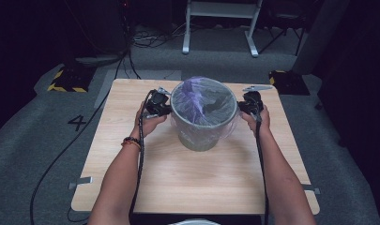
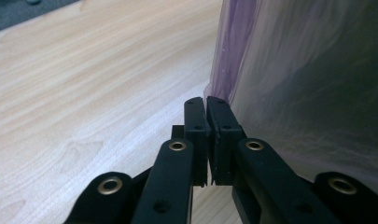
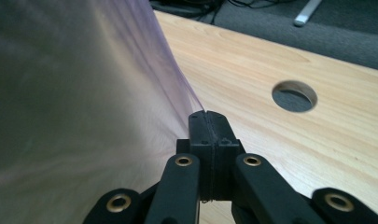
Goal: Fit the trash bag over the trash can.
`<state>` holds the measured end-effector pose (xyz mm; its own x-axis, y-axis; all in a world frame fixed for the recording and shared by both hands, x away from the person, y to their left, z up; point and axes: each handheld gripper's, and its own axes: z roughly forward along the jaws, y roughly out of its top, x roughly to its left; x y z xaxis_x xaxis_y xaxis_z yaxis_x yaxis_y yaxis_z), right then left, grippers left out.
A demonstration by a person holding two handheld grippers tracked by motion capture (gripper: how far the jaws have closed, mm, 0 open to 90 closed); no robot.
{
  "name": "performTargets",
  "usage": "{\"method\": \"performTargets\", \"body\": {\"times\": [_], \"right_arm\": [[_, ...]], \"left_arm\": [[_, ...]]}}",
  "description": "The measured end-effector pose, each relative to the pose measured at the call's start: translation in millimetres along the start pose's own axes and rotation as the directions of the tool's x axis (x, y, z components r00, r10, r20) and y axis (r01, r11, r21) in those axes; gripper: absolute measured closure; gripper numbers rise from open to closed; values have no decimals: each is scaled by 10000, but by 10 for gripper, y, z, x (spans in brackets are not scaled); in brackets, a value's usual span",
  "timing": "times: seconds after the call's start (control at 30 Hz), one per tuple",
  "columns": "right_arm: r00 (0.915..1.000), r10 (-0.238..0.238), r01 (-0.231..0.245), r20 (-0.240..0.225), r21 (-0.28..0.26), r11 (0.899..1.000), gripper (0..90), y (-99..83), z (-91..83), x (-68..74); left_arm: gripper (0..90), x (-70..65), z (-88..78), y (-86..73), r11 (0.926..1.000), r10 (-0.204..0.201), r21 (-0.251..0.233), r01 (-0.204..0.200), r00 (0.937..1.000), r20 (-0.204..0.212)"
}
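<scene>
Both claws are pinching the purple bin liner (image 1: 197, 101) already draped inside the grey bin (image 1: 201, 136) between them, left claw (image 2: 206, 100) and right claw (image 3: 206, 114) clamping its edge, with the rim fold-over apparently remaining.

Wood table (image 1: 197, 178) w/ cable hole (image 3: 294, 96); grey carpet (image 1: 33, 136).

The left gripper (image 2: 206, 100) has its two black jaws pressed almost together, pinching the edge of the thin purple bag (image 2: 308, 70) that hangs at the right, just above the light wooden table (image 2: 93, 79)
</scene>
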<state>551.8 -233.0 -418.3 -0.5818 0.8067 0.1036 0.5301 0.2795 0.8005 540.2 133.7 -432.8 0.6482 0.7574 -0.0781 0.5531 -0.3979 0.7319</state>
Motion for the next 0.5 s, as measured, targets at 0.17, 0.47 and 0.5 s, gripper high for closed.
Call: {"method": "performTargets", "body": {"times": [0.17,0.47,0.5], "right_arm": [[10000,-48,47,-29,-312,9995,900,-85,-83,-48],[9999,16,-28,-140,-897,9960,761,-301,-209,-150],[10000,13,-21,-91,-935,9956,722,-310,-218,-153]], "left_arm": [[839,24,-106,-75,9995,248,-183,-251,9996,-168],[787,54,-246,-287,9984,333,-456,-349,9988,-349],[762,45,-262,-300,9979,377,-518,-399,9984,-423]]}}
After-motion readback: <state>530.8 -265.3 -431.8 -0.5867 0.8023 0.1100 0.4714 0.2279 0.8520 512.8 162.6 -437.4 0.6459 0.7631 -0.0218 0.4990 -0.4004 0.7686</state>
